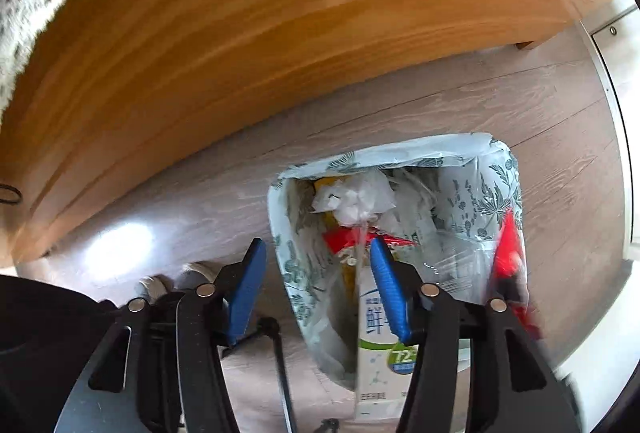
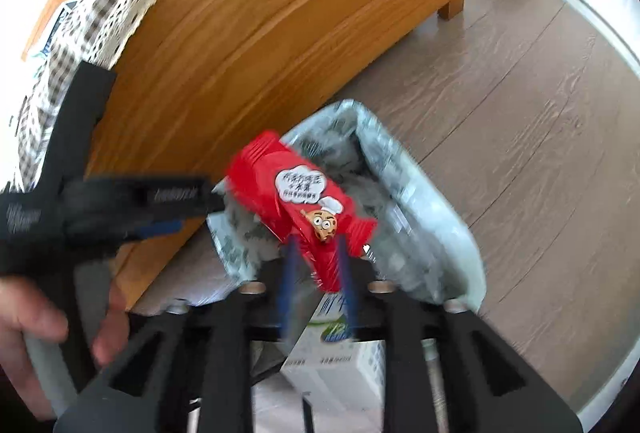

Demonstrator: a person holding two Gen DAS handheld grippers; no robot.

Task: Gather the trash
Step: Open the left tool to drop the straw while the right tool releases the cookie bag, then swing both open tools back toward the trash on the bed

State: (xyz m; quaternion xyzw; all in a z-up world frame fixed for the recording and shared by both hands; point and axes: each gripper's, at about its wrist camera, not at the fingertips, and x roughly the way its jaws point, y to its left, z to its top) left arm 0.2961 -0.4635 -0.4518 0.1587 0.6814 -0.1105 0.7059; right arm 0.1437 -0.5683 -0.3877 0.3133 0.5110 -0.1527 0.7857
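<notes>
A trash bin [image 1: 496, 193] lined with a leaf-print bag stands on the floor, holding crumpled white plastic [image 1: 356, 197] and other wrappers. A white milk carton [image 1: 380, 353] sticks up at its near rim. My left gripper [image 1: 316, 253] is open and empty, hovering over the bin's left edge. My right gripper [image 2: 316, 245] is shut on a red snack wrapper [image 2: 296, 193] and holds it above the bin [image 2: 420, 209]; the wrapper also shows at the right in the left wrist view [image 1: 510, 265]. The left gripper [image 2: 172, 201] shows blurred in the right wrist view.
A wooden bed frame [image 1: 240, 33] runs just behind the bin, with a checked lace-edged cloth [image 2: 100, 5] on top. Grey wood floor [image 2: 520, 113] lies to the right. A white cabinet [image 1: 620, 73] stands at the far right.
</notes>
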